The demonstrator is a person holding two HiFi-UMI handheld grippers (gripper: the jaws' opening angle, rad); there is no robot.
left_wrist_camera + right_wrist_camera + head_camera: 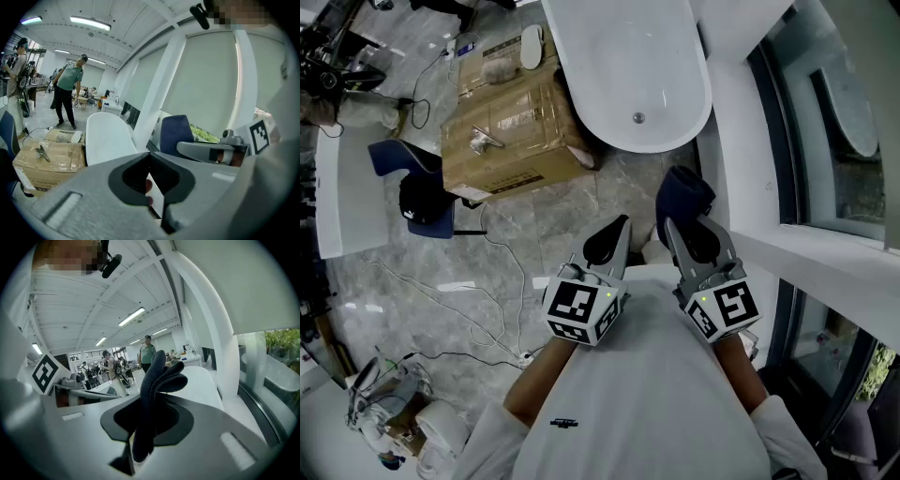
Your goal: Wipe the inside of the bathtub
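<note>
We stand on a grey marbled floor strewn with thin cables, with a window frame along the right. In the head view the white bathtub lies on the far side, its drain at the near end, well apart from both tools. A cardboard box sits just left of the tub. The left tool and the right tool are held side by side, close to our body and above the floor. A dark blue cloth sticks out from the right tool towards the tub.

In the left gripper view we look across an open hall with strip lights on the ceiling. The left tool has its jaws pressed together, and we make out nothing gripped between them. Beyond it the bathtub stands to the left, with the cardboard box further left. A person in a green top stands far off. The cloth and the right tool show to the right.

In the right gripper view the right tool pinches the cloth, whose free end stands up in bunched folds above the jaws. The bathtub lies beyond, beside the window on the right. The left tool shows at the left.
</note>
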